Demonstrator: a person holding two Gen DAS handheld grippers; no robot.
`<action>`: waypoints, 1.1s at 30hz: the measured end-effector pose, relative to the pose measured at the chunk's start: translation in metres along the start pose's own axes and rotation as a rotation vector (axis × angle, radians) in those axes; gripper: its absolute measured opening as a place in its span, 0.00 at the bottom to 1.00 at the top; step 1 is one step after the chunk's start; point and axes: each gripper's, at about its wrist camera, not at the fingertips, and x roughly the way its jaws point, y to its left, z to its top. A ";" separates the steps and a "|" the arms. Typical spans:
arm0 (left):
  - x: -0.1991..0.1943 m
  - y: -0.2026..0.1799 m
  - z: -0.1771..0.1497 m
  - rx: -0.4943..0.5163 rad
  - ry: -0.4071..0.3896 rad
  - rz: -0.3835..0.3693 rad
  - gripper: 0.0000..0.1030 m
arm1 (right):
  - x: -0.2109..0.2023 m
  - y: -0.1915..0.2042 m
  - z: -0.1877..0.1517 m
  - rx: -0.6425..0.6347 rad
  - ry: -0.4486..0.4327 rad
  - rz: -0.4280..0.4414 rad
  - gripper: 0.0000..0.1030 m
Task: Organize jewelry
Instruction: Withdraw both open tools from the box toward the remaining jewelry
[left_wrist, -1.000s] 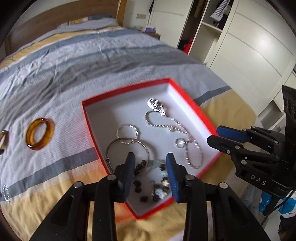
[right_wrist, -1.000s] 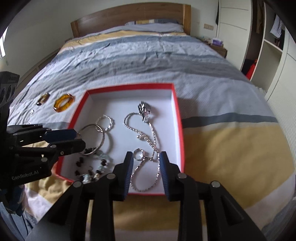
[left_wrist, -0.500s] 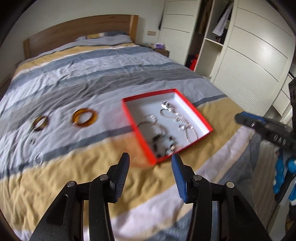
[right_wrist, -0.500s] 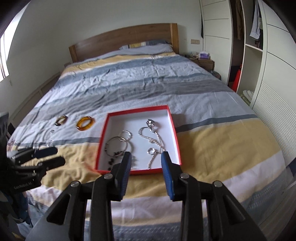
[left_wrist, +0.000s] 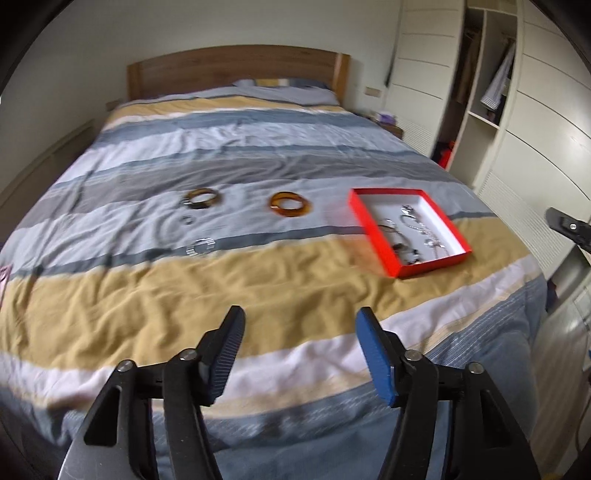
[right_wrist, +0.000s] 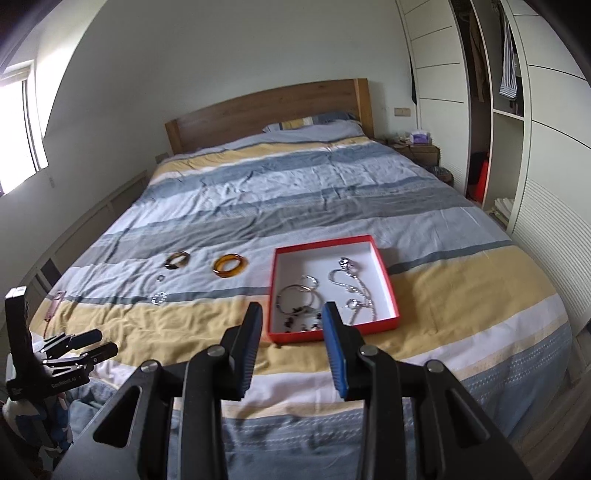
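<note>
Soft daylight fills the room, and it comes from the bright window (right_wrist: 20, 125), which glares white on the wall left of the bed (right_wrist: 295, 206). The left wrist picture is smeared with blur, most of all around the red box (left_wrist: 397, 254) on the bed, while the right wrist picture is sharper. Both pictures bend round at the edges and go black in the corners, and the wardrobe (right_wrist: 517, 110) right of the bed curves.
</note>
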 end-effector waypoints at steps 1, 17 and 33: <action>-0.006 0.005 -0.004 -0.009 -0.007 0.009 0.64 | -0.005 0.005 -0.001 0.000 -0.007 0.007 0.31; -0.053 0.085 -0.047 -0.204 -0.049 0.113 0.73 | -0.032 0.052 -0.005 -0.050 -0.053 0.084 0.36; -0.009 0.108 -0.048 -0.204 0.014 0.154 0.73 | 0.041 0.062 -0.015 -0.060 0.082 0.125 0.37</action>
